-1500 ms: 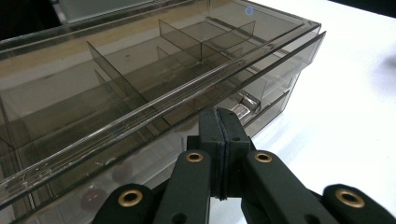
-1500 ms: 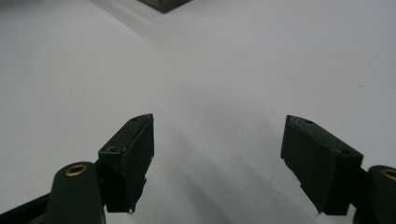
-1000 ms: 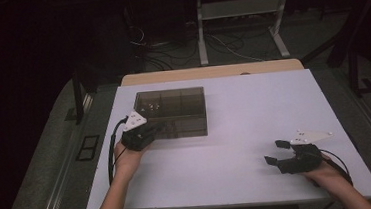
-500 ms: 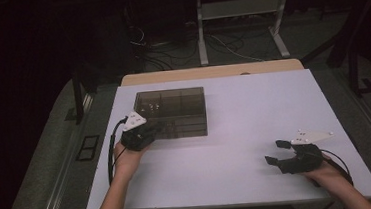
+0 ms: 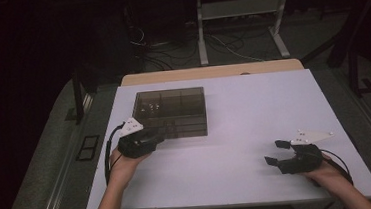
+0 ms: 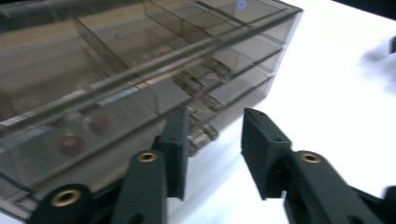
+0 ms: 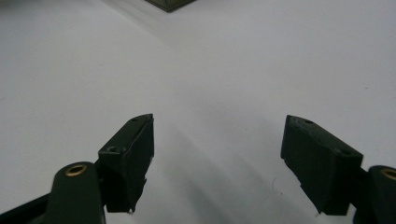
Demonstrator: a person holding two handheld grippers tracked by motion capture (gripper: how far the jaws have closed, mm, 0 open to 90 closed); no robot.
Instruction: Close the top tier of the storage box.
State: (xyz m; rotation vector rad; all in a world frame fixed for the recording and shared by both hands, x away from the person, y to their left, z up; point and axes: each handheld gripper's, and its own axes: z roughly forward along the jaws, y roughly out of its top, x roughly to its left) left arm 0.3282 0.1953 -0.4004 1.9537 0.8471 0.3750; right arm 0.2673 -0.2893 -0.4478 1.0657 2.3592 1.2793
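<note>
High view: left gripper (image 5: pixel 157 137) at smoky box (image 5: pixel 171 110).

Small red items (image 6: pixel 71 144) inside the smoky box (image 6: pixel 140 70) stay blurred.

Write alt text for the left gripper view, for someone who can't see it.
The left gripper, its two black jaws open, is at the front edge of a smoky see-through compartment box on a white table. The left jaw overlaps a small latch on the box front. Two blurred reddish items show through the box wall.
</note>
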